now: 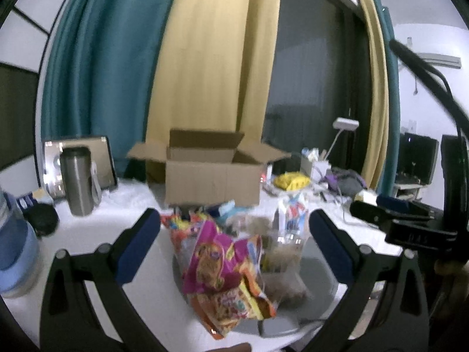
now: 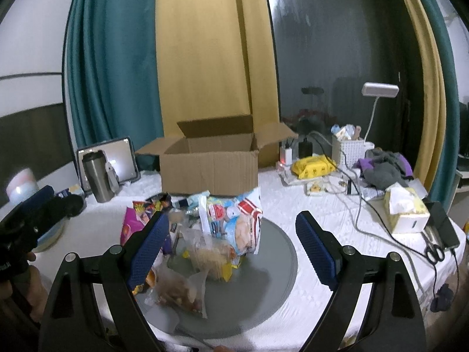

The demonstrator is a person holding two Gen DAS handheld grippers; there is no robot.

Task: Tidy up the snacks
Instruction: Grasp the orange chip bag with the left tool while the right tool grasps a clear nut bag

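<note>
A pile of snack bags lies on a round grey tray (image 2: 272,267) on the white table. In the left wrist view a magenta and orange bag (image 1: 222,264) lies at the front, with a clear bag of pale snacks (image 1: 281,252) beside it. In the right wrist view a white, red and blue bag (image 2: 234,223) stands upright and a clear bag (image 2: 178,290) lies in front. An open cardboard box (image 1: 212,180) stands behind the pile; it also shows in the right wrist view (image 2: 209,167). My left gripper (image 1: 234,246) is open around the pile. My right gripper (image 2: 231,249) is open above the tray.
A steel tumbler (image 2: 98,176) and a tablet (image 2: 120,158) stand at the back left. A yellow wipes pack (image 2: 313,167), a white basket (image 2: 348,149), a lamp (image 2: 379,91), clothes (image 2: 384,170), cables, a tissue box (image 2: 407,211) and scissors (image 2: 435,253) crowd the right side.
</note>
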